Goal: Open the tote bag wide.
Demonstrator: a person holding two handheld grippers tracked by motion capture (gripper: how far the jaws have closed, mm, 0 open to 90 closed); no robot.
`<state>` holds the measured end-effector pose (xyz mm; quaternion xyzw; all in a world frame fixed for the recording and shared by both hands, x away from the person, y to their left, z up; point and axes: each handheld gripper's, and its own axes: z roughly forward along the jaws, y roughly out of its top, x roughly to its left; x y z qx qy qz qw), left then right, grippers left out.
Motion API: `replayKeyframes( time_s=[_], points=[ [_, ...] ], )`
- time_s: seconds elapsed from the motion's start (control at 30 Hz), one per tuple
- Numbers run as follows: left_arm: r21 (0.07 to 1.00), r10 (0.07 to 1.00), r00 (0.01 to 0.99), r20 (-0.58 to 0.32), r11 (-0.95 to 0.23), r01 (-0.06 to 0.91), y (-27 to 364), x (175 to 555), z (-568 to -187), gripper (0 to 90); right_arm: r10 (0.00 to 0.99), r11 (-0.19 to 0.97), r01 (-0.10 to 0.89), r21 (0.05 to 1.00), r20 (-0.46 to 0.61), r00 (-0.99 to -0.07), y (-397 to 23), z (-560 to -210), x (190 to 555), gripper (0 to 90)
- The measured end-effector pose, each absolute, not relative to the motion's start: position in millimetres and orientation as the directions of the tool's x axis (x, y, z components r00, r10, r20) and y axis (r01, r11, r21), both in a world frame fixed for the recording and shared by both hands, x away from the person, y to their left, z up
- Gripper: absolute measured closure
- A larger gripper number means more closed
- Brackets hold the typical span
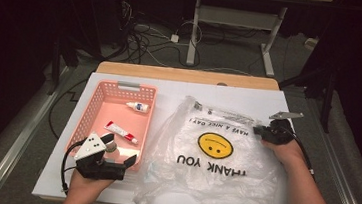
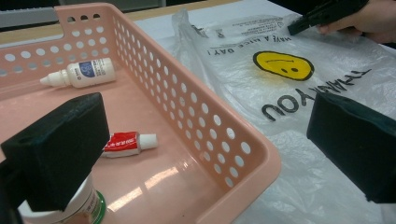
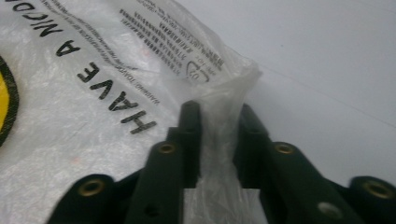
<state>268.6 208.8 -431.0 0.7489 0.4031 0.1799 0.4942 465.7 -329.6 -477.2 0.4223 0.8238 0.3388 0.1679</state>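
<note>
Two grippers over a white table (image 1: 270, 98): right gripper (image 3: 219, 135) jaws pinch plastic bag (image 1: 212, 150); left gripper (image 1: 114, 151) jaws wide.

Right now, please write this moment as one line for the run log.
right tool: shut on bag edge | left tool: open, at basket | tube, bottle, jar: in basket

My left tool (image 1: 120, 151) straddles the basket's (image 1: 150, 110) near rim; bare desk (image 1: 250, 96) lies open beyond the bag (image 1: 214, 150).
</note>
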Motion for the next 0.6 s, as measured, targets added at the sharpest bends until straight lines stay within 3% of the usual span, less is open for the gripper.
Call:
replayKeyframes(
  time_s=[0.2, 0.6],
  points=[
    [0.885, 0.777, 0.615, -0.133, -0.186, 0.427, 208, 268, -431, 0.0, 0.826, 0.391, 0.588, 0.708, 0.011, -0.563, -333, -476, 462, 89.1],
    [0.884, 0.774, 0.619, -0.136, -0.187, 0.429, 210, 270, -431, 0.0, 0.923, 0.217, 0.604, 0.767, 0.040, -0.382, -374, -462, 458, 89.1]
  ],
)
